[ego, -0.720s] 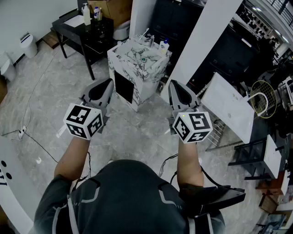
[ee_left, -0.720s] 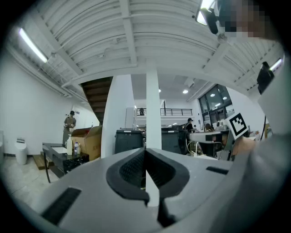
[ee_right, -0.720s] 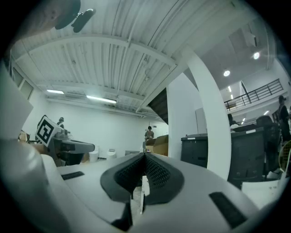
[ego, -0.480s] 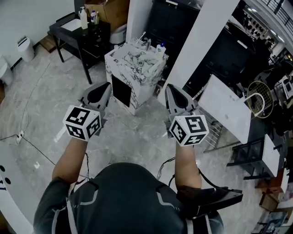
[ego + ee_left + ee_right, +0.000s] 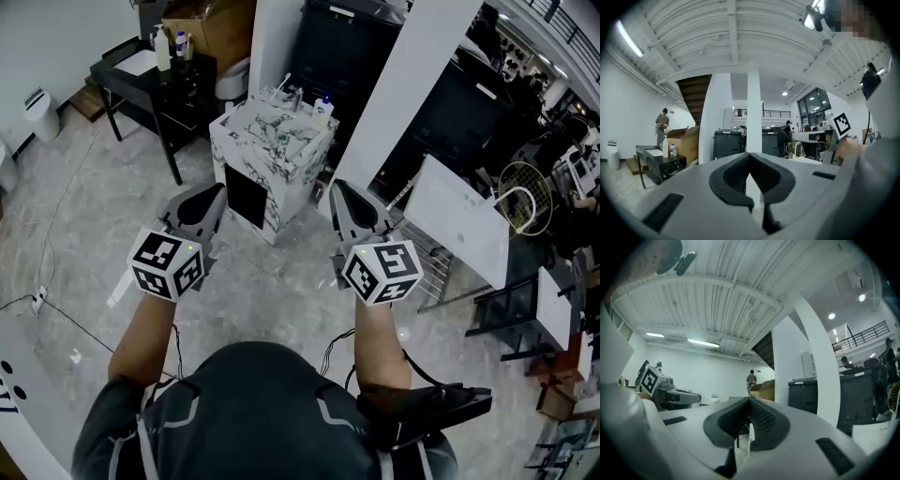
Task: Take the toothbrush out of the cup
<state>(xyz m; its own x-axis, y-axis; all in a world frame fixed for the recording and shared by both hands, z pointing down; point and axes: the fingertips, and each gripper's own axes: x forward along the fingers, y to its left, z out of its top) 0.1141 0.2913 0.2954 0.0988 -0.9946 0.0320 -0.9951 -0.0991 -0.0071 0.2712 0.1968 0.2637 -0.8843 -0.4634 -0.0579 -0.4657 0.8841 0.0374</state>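
Though stand [image 5: 292, 192] shows, cup seems indistinct.

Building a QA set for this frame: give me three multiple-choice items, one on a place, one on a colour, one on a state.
1. Where is the stand in the head view?
A) ahead, between the left gripper and right gripper
B) at the far right edge
C) under the left gripper

2. What colour is the table?
A) red
B) black
C) yellow

3. How do the jaws stand?
A) both pairs wide apart
B) left pair on a toothbrush
C) both pairs together, nothing held

Answers:
1 A: the stand lies beyond both tips, level with the gap between them.
2 B: its top and legs are black.
3 C: each gripper view shows its pads meeting with nothing between.
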